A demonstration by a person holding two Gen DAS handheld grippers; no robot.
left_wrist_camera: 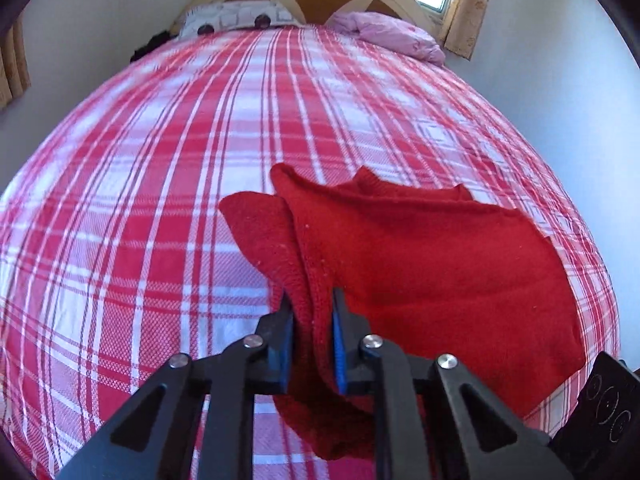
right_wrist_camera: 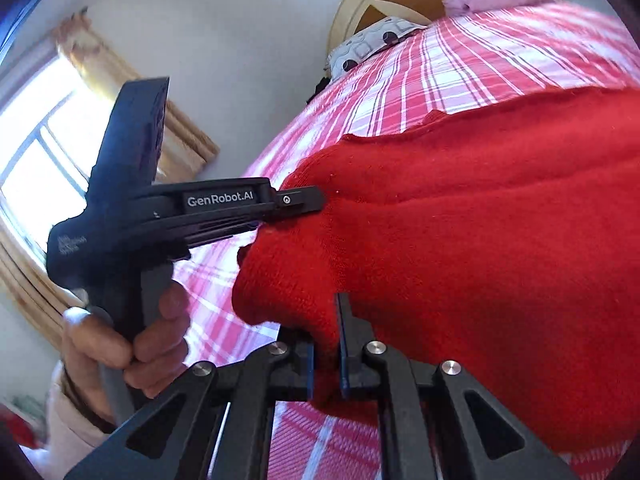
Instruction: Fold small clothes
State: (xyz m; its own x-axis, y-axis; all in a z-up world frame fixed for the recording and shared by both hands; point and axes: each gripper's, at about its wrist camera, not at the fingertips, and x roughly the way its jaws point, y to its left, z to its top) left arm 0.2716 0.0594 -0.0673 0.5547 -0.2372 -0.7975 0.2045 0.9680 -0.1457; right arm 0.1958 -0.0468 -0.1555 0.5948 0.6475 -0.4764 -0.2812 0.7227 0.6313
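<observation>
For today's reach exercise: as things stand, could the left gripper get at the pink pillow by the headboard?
Probably not as it stands. The left gripper is shut on the red garment, and the pink pillow lies far up the checked bedspread. Nothing blocks the way, but its jaws are occupied.

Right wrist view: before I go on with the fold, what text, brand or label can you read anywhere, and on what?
"GenRobot.AI": white lettering on the side of the black handheld left gripper.
Small pale print lower on that gripper's black body: too blurred to read.
Red knitted garment, red and white checked bedsheet, left wrist view: no readable text.
</observation>
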